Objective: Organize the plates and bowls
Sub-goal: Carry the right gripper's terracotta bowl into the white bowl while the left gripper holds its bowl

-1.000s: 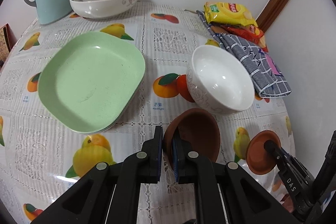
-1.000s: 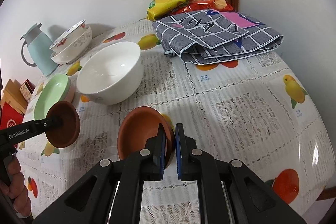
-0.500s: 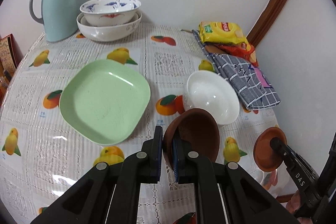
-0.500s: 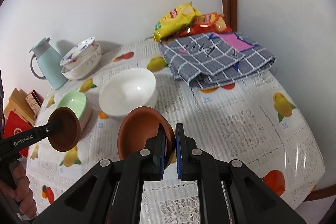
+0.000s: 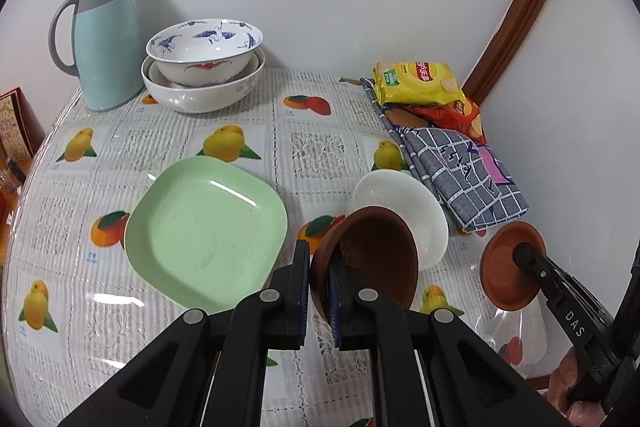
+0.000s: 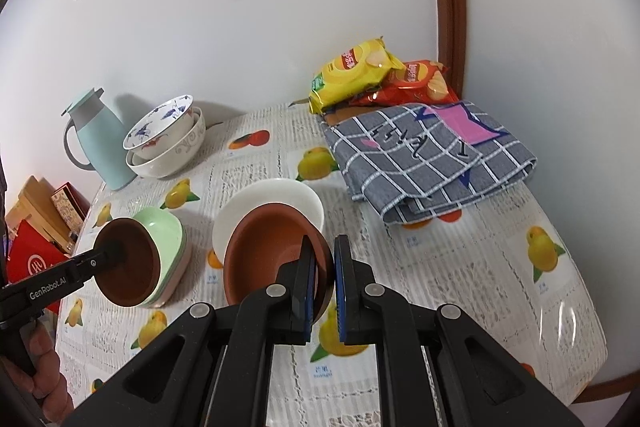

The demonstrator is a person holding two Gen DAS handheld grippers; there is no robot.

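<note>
My left gripper [image 5: 318, 261] is shut on the rim of a brown clay bowl [image 5: 376, 259], which hangs tilted above the table between the green plate [image 5: 204, 231] and the white bowl [image 5: 416, 203]. My right gripper [image 6: 324, 261] is shut on the rim of a second, shallower brown bowl [image 6: 268, 251], held in the air in front of the white bowl [image 6: 276, 193]. Each view shows the other gripper with its bowl: the right one [image 5: 508, 267] at the table's right edge, the left one [image 6: 128, 263] before the green plate stack [image 6: 170, 231].
Two patterned bowls [image 5: 204, 67] sit nested at the back beside a pale blue jug [image 5: 104, 43]. A folded grey checked cloth [image 5: 464, 171] and snack bags [image 5: 416, 83] lie at the back right by the wall. Boxes [image 6: 36, 227] stand beyond the table's left edge.
Both grippers have risen with their brown bowls still held. The table and its dishes now look smaller and further below in both views.
</note>
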